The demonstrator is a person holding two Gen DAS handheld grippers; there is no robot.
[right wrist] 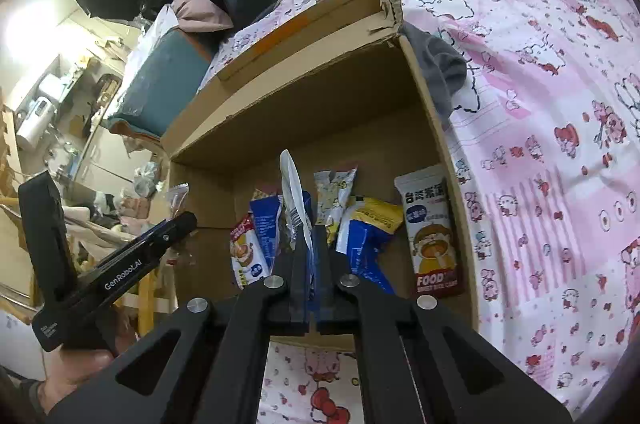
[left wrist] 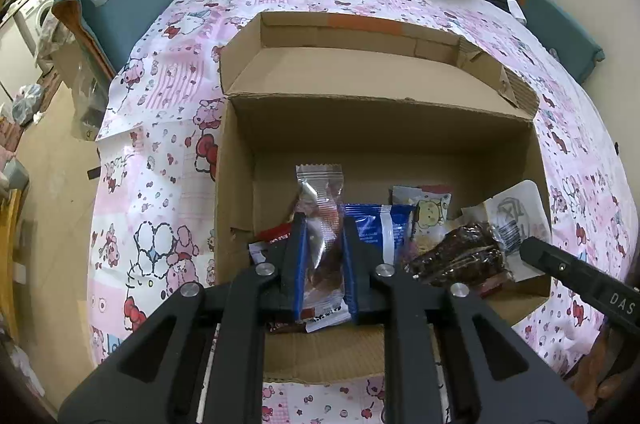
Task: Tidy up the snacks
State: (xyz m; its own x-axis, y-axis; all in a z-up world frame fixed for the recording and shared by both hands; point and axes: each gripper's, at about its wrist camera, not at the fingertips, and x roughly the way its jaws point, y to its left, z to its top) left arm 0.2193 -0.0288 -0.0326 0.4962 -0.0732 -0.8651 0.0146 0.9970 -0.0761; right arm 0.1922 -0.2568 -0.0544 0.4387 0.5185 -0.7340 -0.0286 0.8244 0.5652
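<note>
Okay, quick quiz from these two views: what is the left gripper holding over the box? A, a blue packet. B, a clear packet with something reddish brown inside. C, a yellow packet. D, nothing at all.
B: in the left wrist view the left gripper is shut on a clear packet with reddish-brown contents, above the cardboard box; the blue packet lies beside it, outside the fingers.

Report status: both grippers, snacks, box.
Left gripper shut on clear packet. Right gripper shut on white packet. Both over the box, snacks already inside. Nothing in the way.
</note>
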